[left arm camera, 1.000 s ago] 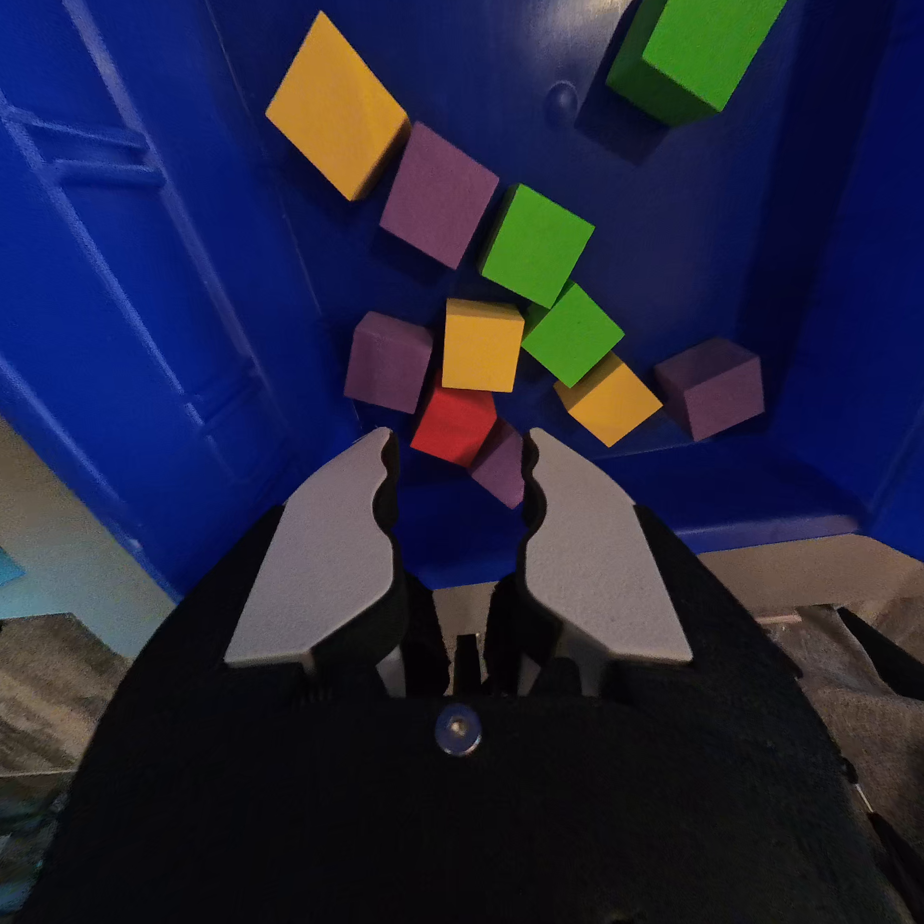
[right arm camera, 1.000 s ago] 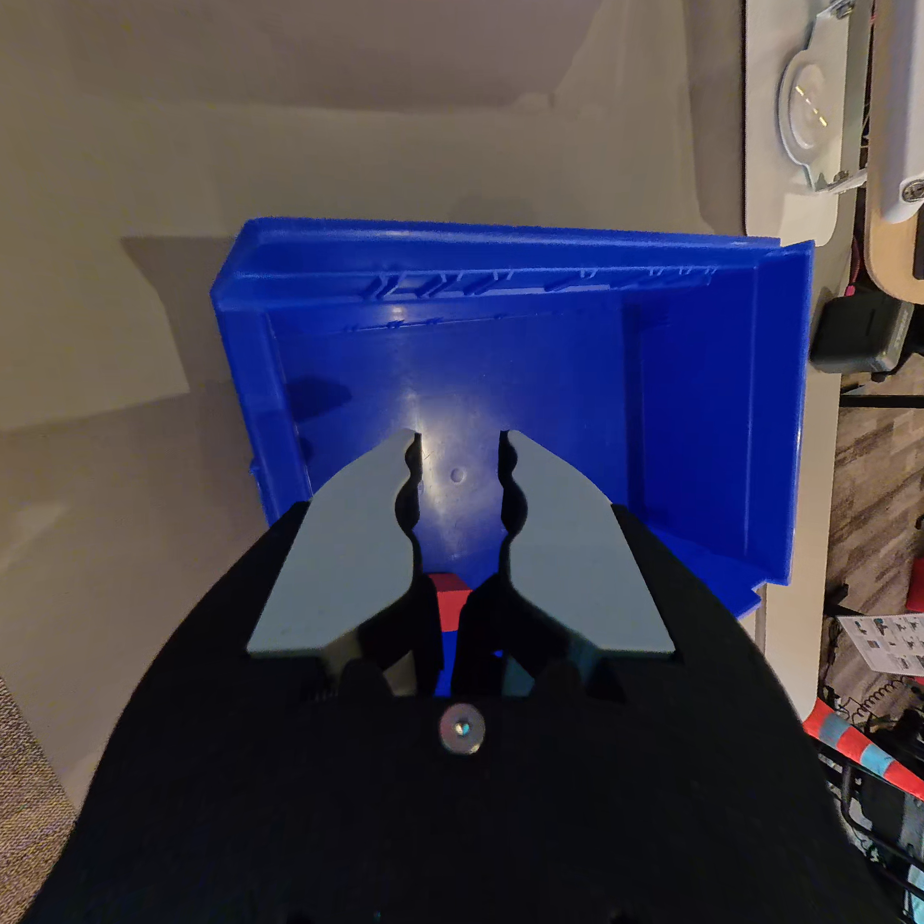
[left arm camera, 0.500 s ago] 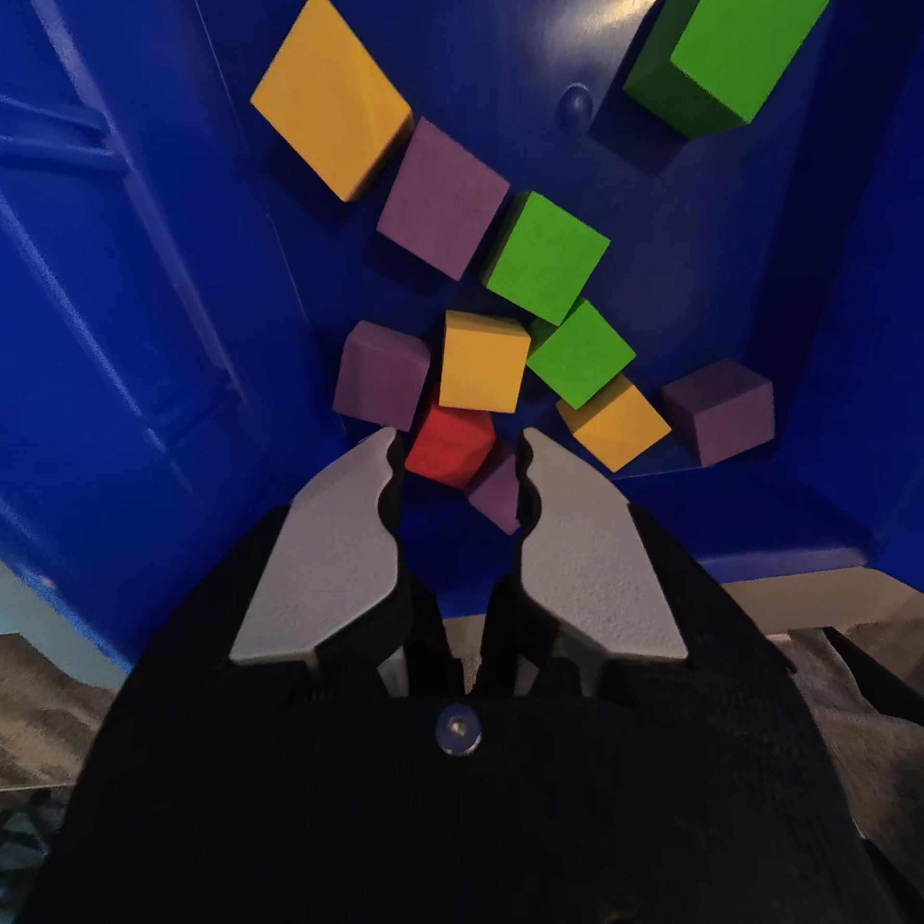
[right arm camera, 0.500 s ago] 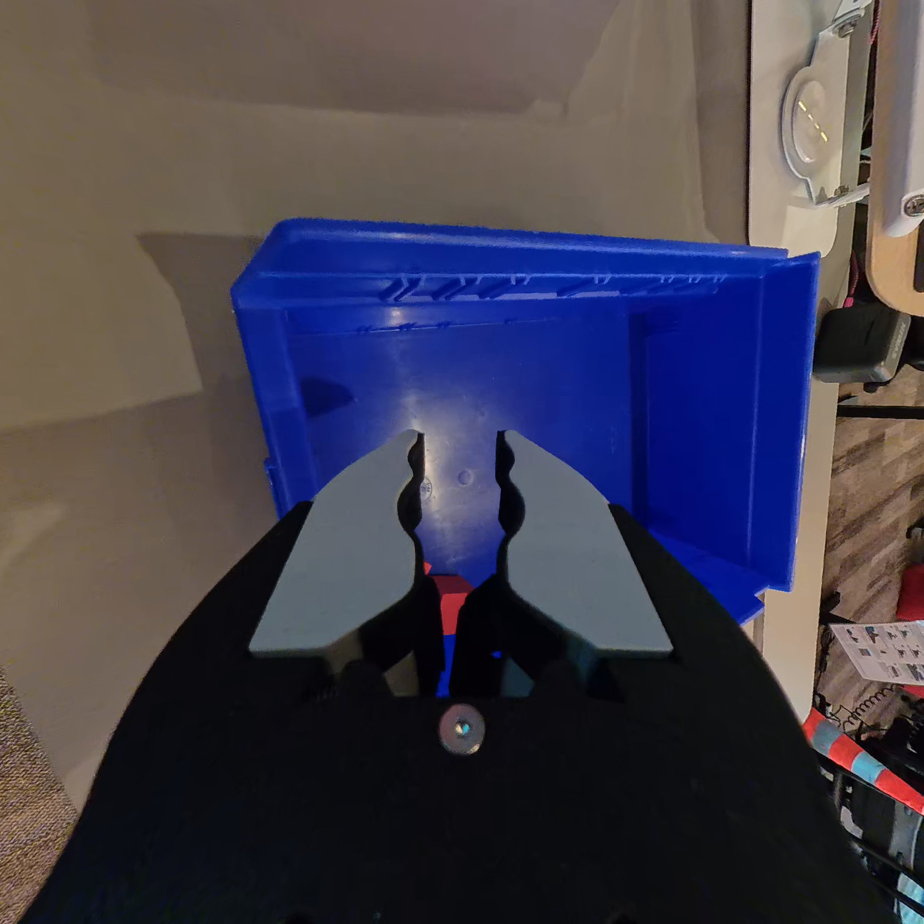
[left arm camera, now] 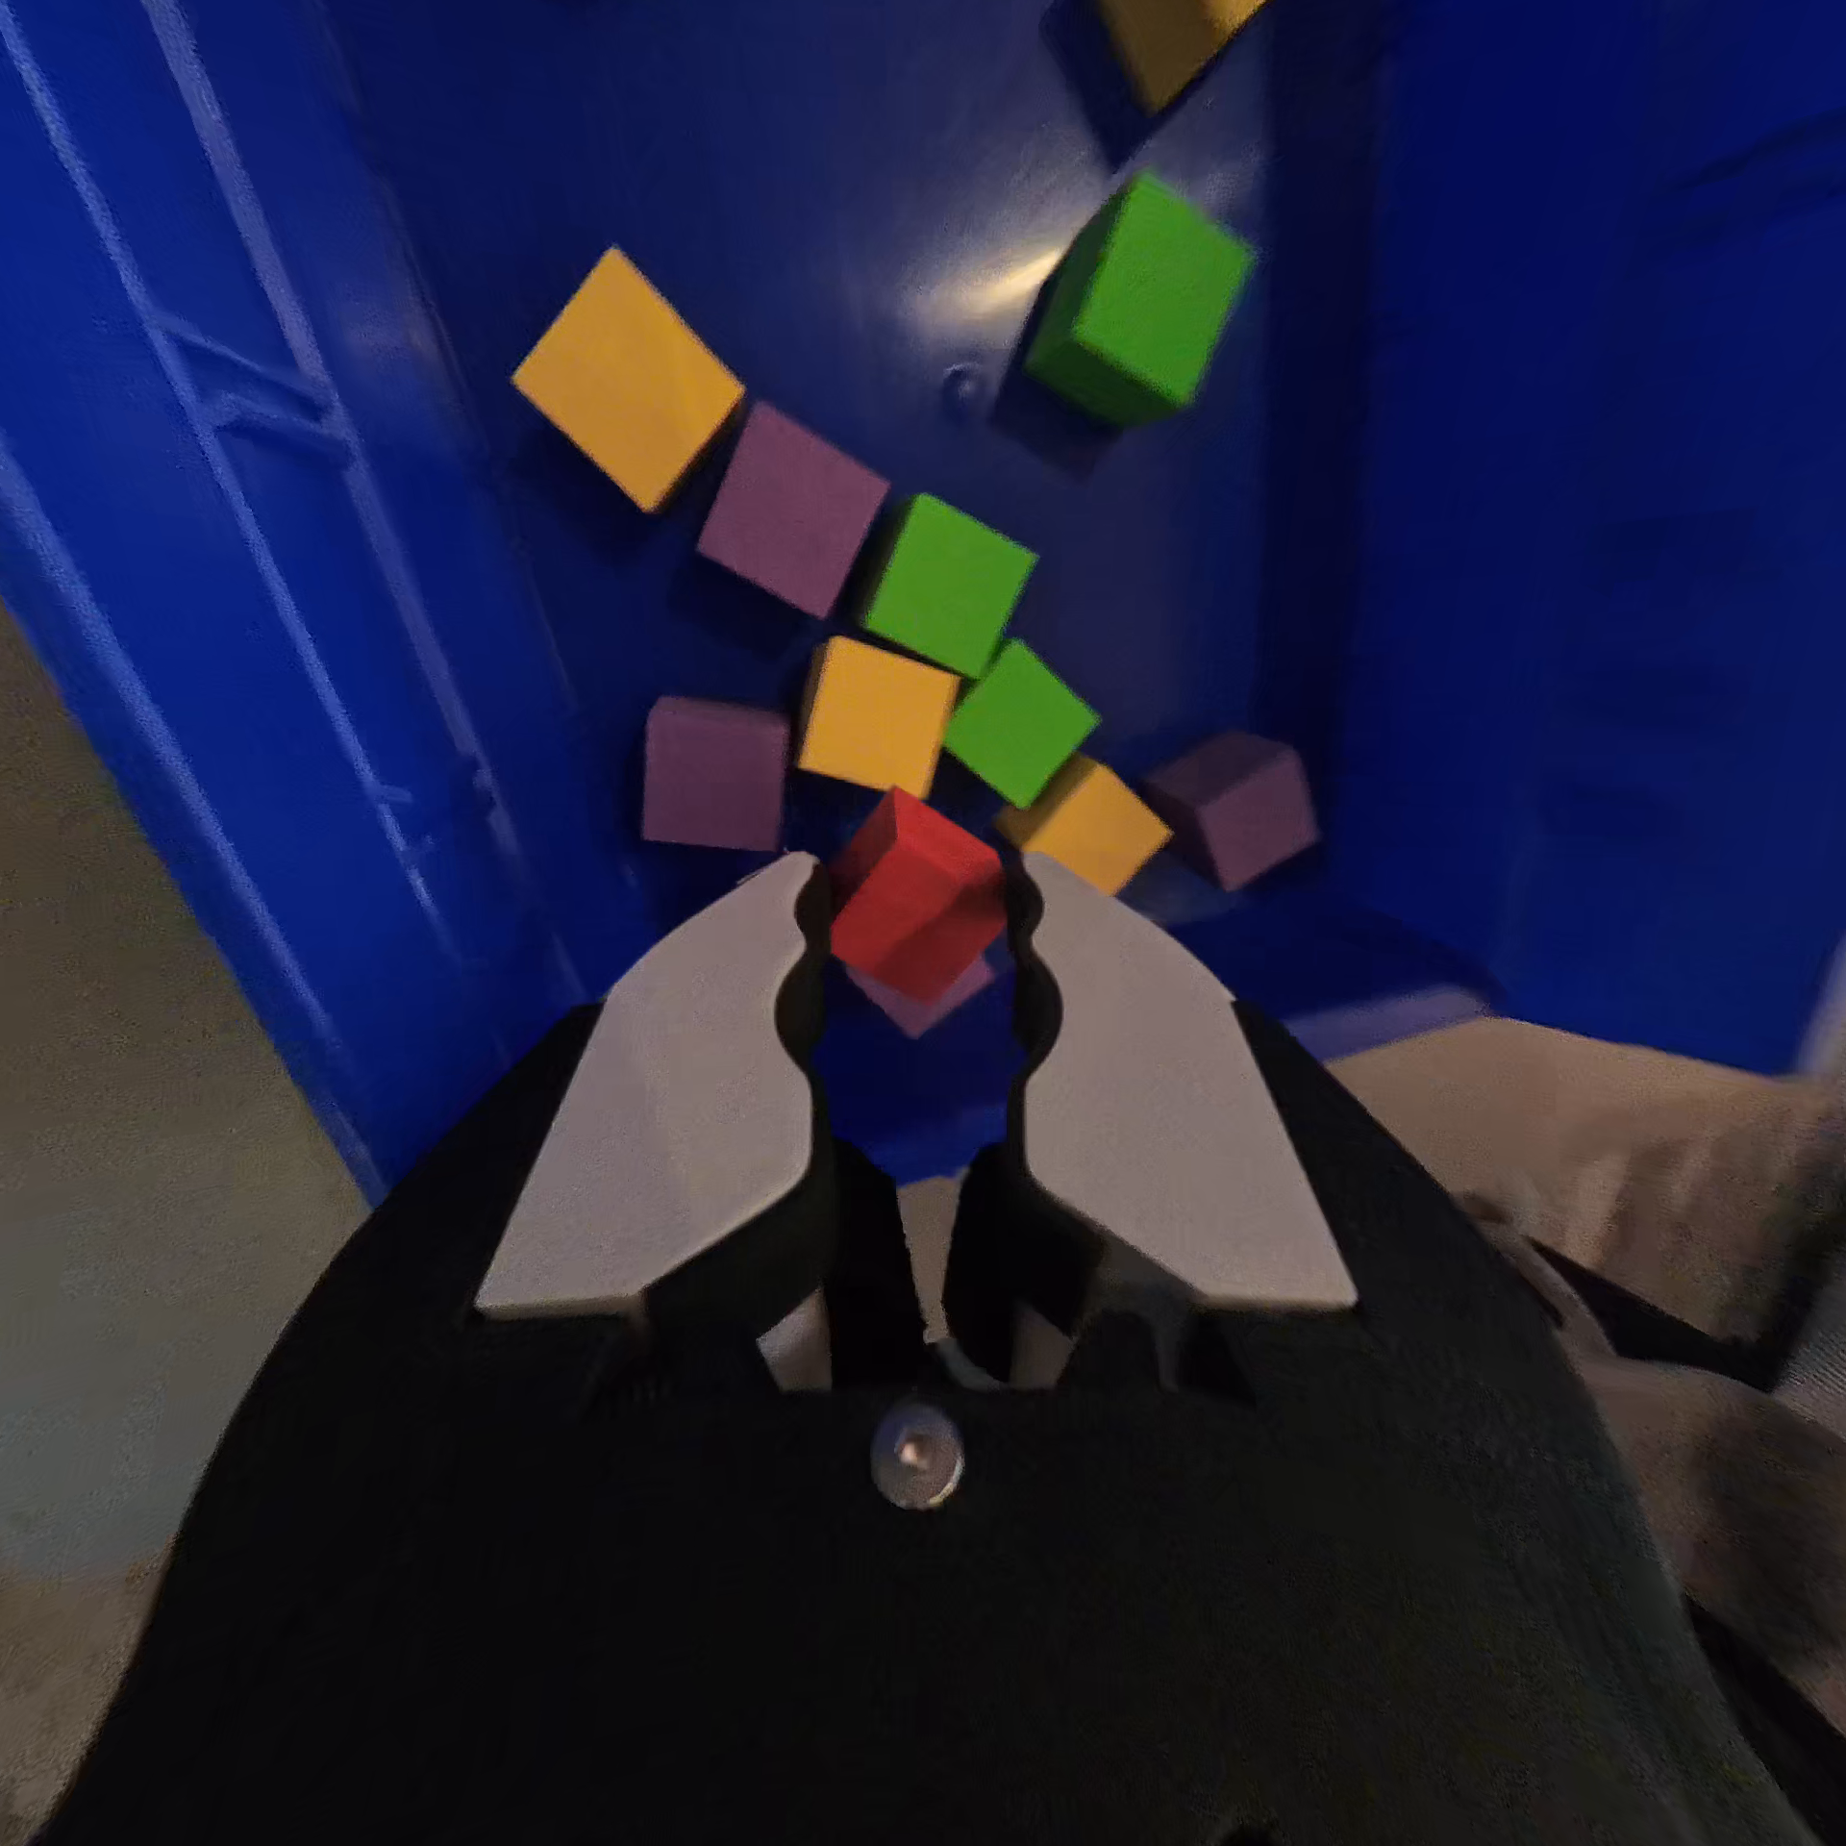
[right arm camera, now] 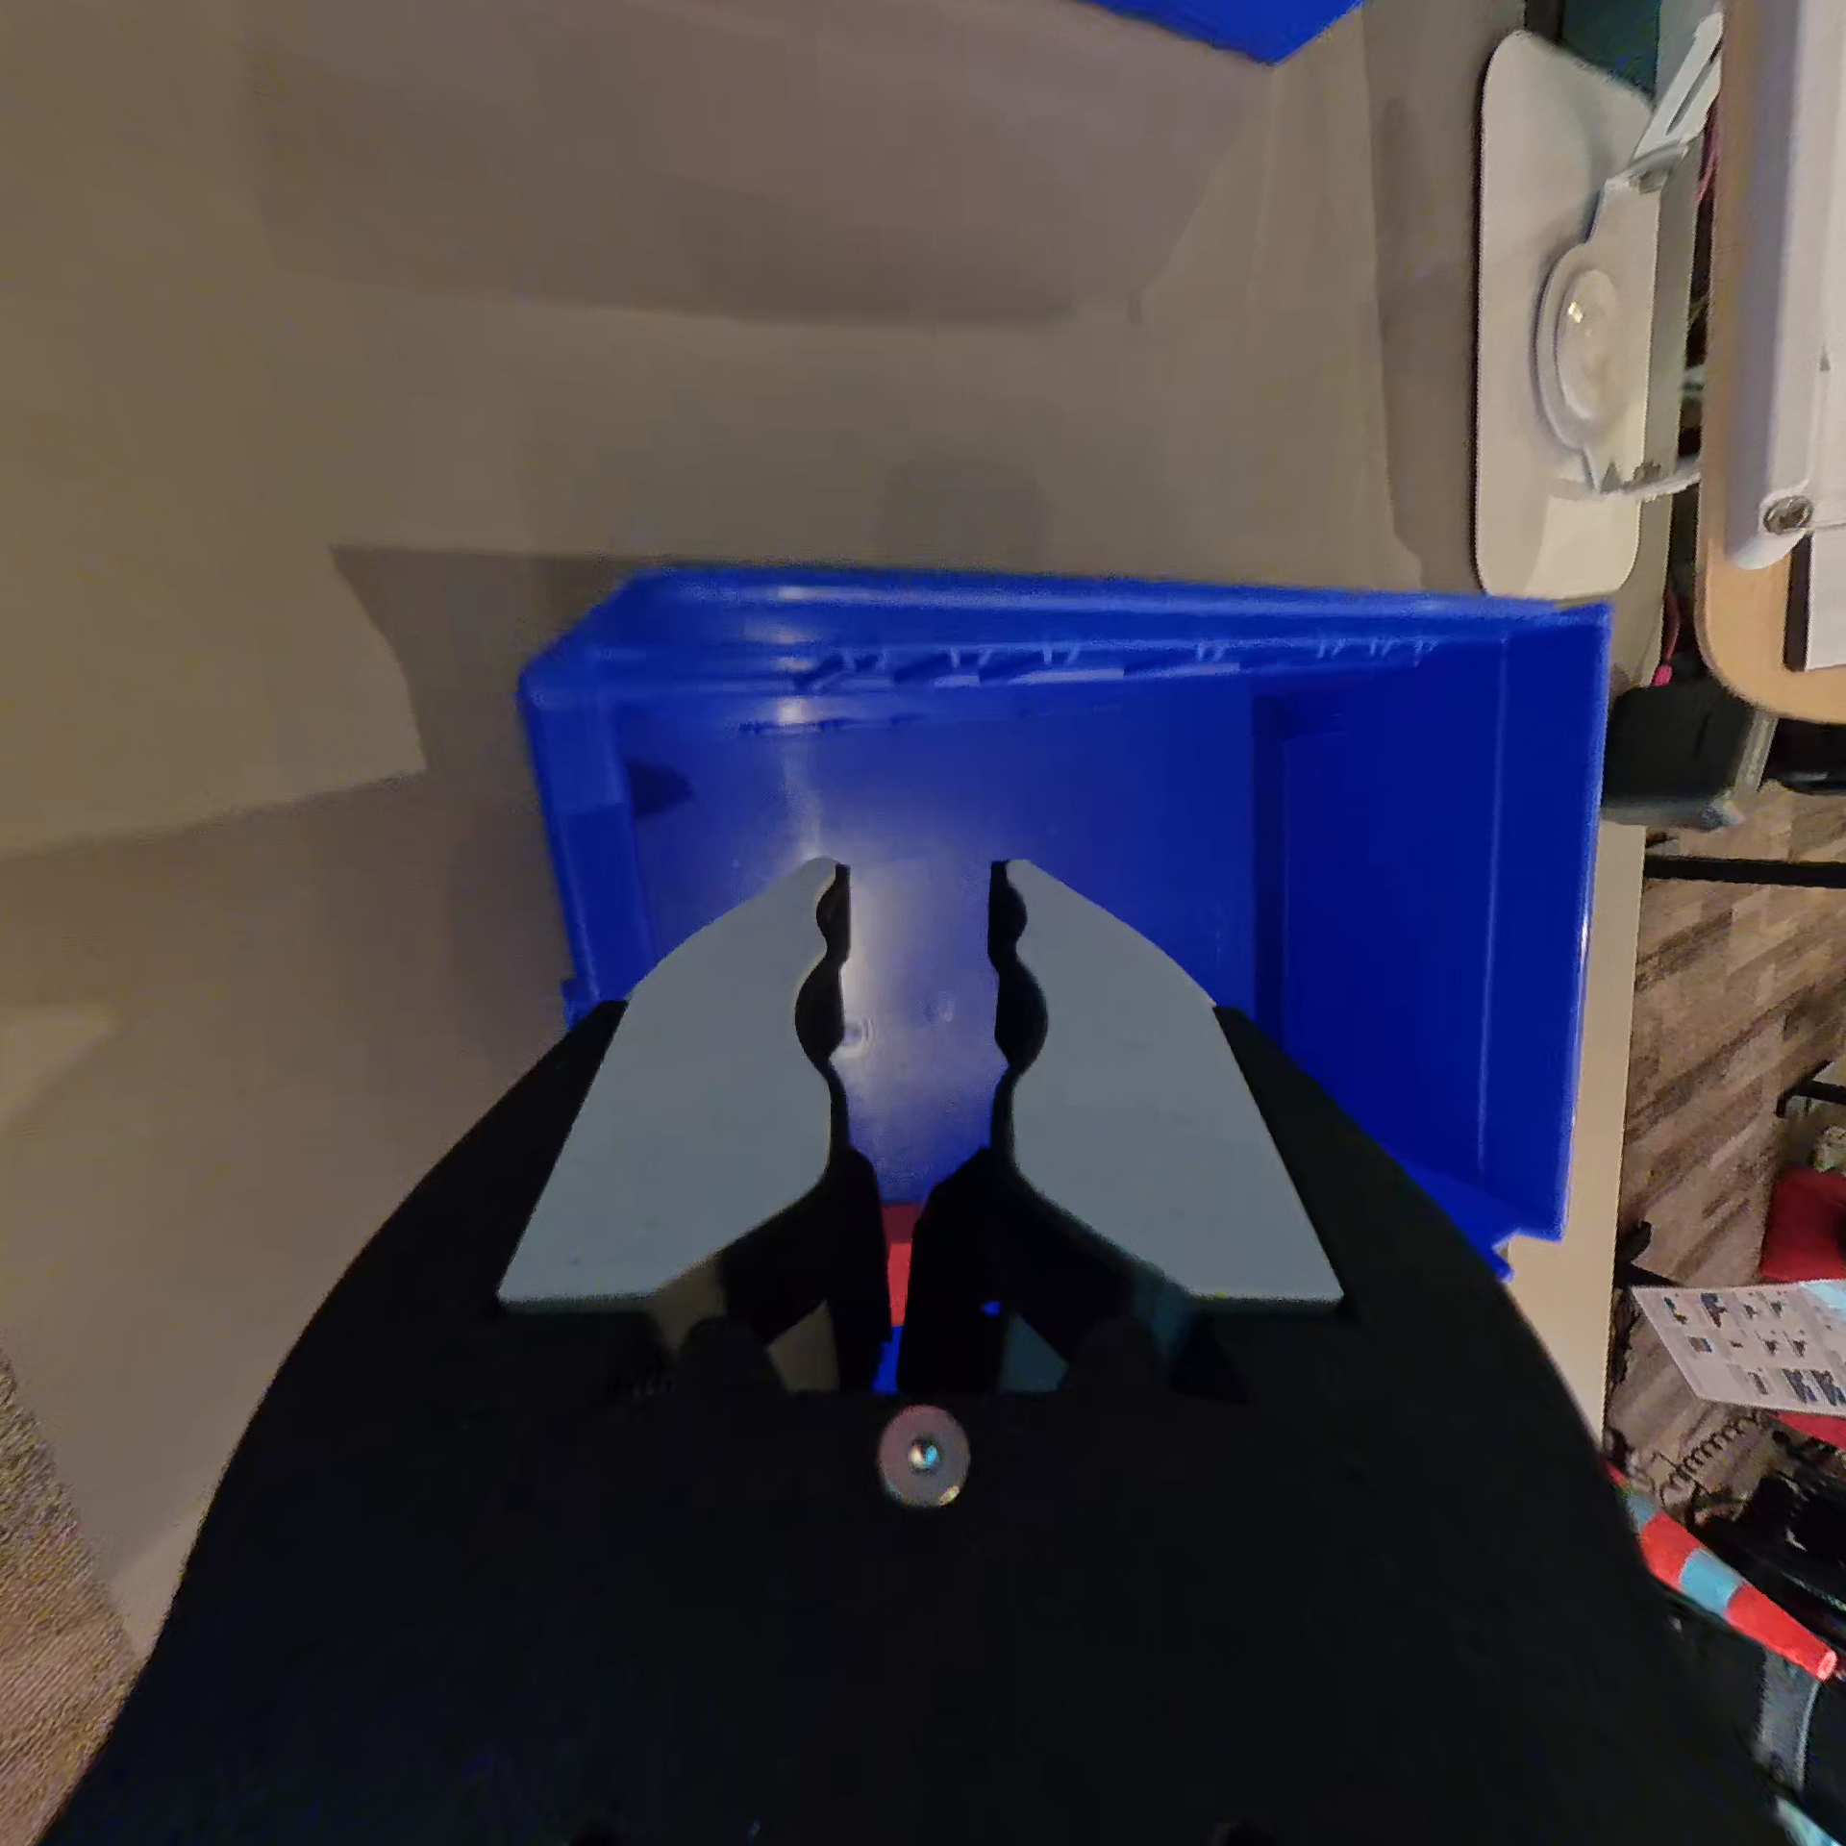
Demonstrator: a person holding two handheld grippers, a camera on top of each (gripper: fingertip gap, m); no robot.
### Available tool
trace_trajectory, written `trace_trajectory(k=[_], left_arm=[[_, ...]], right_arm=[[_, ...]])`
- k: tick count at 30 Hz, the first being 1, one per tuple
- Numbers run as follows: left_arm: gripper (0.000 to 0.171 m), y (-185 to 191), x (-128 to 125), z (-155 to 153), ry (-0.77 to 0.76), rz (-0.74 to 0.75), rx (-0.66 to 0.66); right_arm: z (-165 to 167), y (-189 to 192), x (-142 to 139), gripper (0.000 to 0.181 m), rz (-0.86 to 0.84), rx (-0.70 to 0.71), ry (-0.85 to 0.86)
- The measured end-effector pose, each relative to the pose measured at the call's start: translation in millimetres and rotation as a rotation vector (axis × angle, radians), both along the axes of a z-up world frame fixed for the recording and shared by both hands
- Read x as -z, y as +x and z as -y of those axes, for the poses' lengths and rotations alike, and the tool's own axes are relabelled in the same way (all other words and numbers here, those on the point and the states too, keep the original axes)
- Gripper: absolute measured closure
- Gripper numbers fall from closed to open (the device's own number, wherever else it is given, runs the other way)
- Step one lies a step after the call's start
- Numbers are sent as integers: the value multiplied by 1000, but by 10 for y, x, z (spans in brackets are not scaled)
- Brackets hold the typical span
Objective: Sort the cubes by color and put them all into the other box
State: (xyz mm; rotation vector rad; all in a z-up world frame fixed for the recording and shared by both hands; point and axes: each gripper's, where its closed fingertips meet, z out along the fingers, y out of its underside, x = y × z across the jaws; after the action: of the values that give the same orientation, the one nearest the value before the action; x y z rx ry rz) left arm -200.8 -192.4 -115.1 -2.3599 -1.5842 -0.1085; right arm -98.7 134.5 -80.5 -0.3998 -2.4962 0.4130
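In the left wrist view my left gripper (left arm camera: 914, 879) is shut on a red cube (left arm camera: 914, 904), held by the fingertips just above a purple cube (left arm camera: 919, 994). Below it is a blue bin (left arm camera: 300, 599) with several loose cubes: yellow (left arm camera: 629, 380), purple (left arm camera: 794, 509), green (left arm camera: 949, 584), and a tilted green one (left arm camera: 1139, 300) farther back. In the right wrist view my right gripper (right arm camera: 917, 874) is open and empty, hanging over a second blue bin (right arm camera: 1398, 899) whose visible floor is bare. A red patch (right arm camera: 899, 1264) shows through the gap at the finger bases.
Both bins stand on a beige tabletop (right arm camera: 300, 400). The edge of another blue thing (right arm camera: 1249, 25) shows at the top of the right wrist view. Right of the table are a white device (right arm camera: 1558, 330), a printed sheet (right arm camera: 1748, 1349) and wood-pattern floor (right arm camera: 1728, 999).
My left gripper has closed on the red cube and lifted it off the pile while drawing back. My right gripper has drawn back a little from its bin, still open.
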Motion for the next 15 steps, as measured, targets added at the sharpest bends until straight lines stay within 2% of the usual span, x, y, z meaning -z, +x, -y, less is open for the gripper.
trace_trajectory(k=[4, 5, 8, 11, 15], left_arm=[[137, 88, -402, -244, 300, -49, 49], [137, 129, -547, -343, 421, -51, 70], [137, 275, -1009, -576, 790, -33, 133], [137, 373, -1285, -623, 1000, -12, 164], [138, 527, -1572, -664, 1218, 32, 224]], right_arm=[[369, -41, -92, 153, -73, -60, -121], [446, -66, -113, 156, -101, -65, -135], [735, -145, -237, 150, -193, -85, -234], [746, -298, -490, 148, -332, -12, -226], [622, -349, -744, 147, -411, 27, -162]])
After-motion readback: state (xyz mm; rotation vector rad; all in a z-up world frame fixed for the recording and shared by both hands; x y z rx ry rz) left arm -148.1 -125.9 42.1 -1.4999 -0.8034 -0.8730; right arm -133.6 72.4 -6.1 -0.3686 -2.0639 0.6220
